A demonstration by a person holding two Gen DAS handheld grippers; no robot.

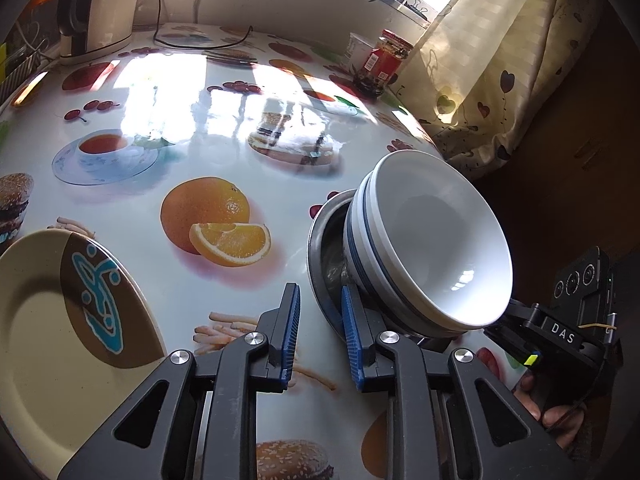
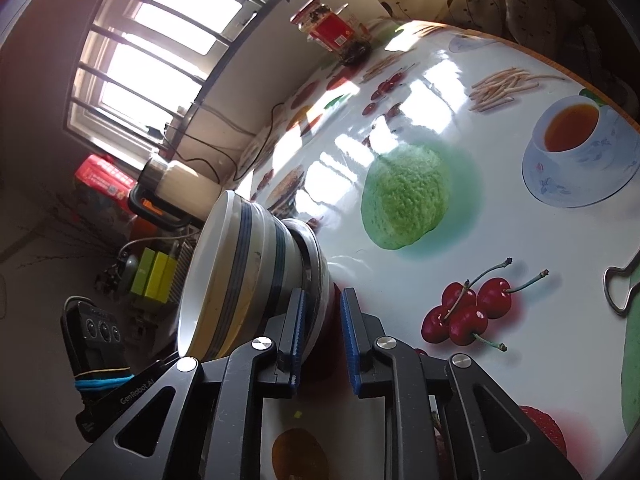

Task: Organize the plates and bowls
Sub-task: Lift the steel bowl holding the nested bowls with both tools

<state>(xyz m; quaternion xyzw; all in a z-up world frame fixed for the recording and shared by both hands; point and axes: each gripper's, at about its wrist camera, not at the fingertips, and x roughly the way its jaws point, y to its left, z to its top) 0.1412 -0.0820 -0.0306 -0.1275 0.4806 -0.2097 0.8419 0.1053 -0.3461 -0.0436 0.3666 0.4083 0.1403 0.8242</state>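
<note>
So the stack of bowls (image 1: 432,240), white with blue stripes, is sitting in a metal dish (image 1: 320,248) on the right side of the left wrist view. It looks to me pretty close to the table (image 1: 200,120) edge there. The left gripper (image 1: 320,300) has its fingers a little apart with nothing between them, and the right-hand finger sits just beside the dish rim. It's the same on the other side: the right gripper (image 2: 323,304) is slightly apart and holding nothing, with one finger right up against the stack. My worry is that the tablecloth looks glossy, so a sideways nudge from either finger could slide the dish toward the edge. A pinch on just that thin rim could also slip and tip the bowls over. The tan and brown plate (image 1: 60,320) at lower left looks safe, well away from it all.
</note>
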